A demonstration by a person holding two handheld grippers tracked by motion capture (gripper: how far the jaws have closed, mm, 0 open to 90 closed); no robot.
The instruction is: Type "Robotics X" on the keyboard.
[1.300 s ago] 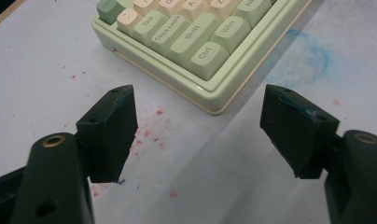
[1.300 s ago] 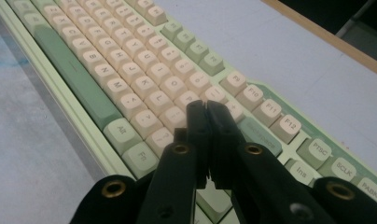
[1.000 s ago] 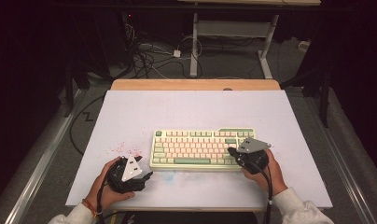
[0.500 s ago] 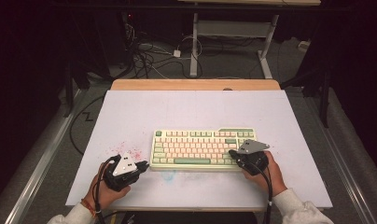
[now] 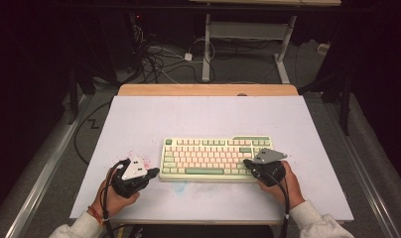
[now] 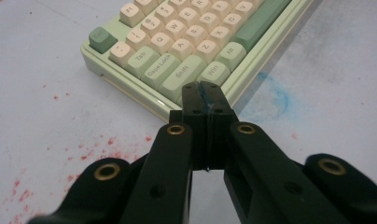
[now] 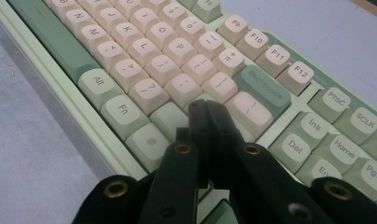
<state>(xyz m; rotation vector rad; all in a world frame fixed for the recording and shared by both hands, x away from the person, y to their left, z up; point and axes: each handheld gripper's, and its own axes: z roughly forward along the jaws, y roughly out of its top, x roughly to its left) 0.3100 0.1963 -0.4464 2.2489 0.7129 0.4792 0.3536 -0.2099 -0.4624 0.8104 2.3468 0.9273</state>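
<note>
Pale green and cream, the keyboard lies square to the person near the front of the white table, where both hands can reach it. In the high view the left gripper sits just off the keyboard's left end, by a scatter of red specks, while the right gripper is over the keys at the right end, its hand resting low behind it. Closed tips suit poking single keys, which looks to be the work in hand.

In the left gripper view the two black jaws have just been closing and now meet with nothing between them. Their joined tip points at the keyboard's near-left corner, by the Shift key and the Win key; whether it touches the case or hangs just short is hard to tell from this angle. A blue smudge marks the table beside the front edge.

In the right gripper view the jaws are likewise pressed together and empty, the tip lying over the keys just below Backspace, near the long cream key beside it. Held narrow like this, it can press one key without catching its neighbours.
</note>
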